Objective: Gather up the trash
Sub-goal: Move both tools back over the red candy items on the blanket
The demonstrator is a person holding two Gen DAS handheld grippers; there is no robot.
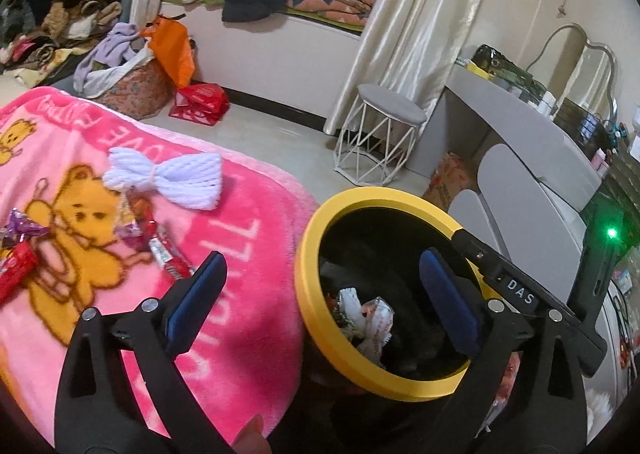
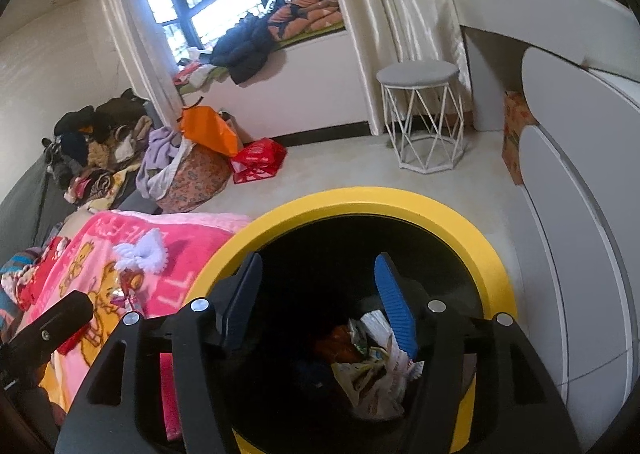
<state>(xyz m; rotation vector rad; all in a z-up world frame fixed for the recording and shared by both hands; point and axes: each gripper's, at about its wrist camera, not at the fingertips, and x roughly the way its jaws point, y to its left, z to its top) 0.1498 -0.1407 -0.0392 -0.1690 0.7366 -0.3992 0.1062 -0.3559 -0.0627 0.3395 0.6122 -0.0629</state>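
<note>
A black bin with a yellow rim (image 1: 310,238) stands beside the bed; crumpled wrappers (image 1: 370,318) lie inside it. Red and purple snack wrappers (image 1: 168,258) lie on the pink bear blanket (image 1: 248,222), with a white foam net (image 1: 168,176) beyond them. My left gripper (image 1: 320,286) is open and empty, spanning the blanket edge and the bin mouth. My right gripper (image 2: 318,294) is open and empty, directly over the bin's yellow rim (image 2: 360,200), with wrappers (image 2: 372,358) below it. The right gripper's body (image 1: 516,294) shows over the bin in the left wrist view.
A white wire stool (image 1: 384,134) stands on the floor past the bin. A grey dressing table (image 1: 532,158) is to the right. Clothes piles, an orange bag (image 1: 172,48) and a red bag (image 1: 200,102) sit on the floor by the window seat.
</note>
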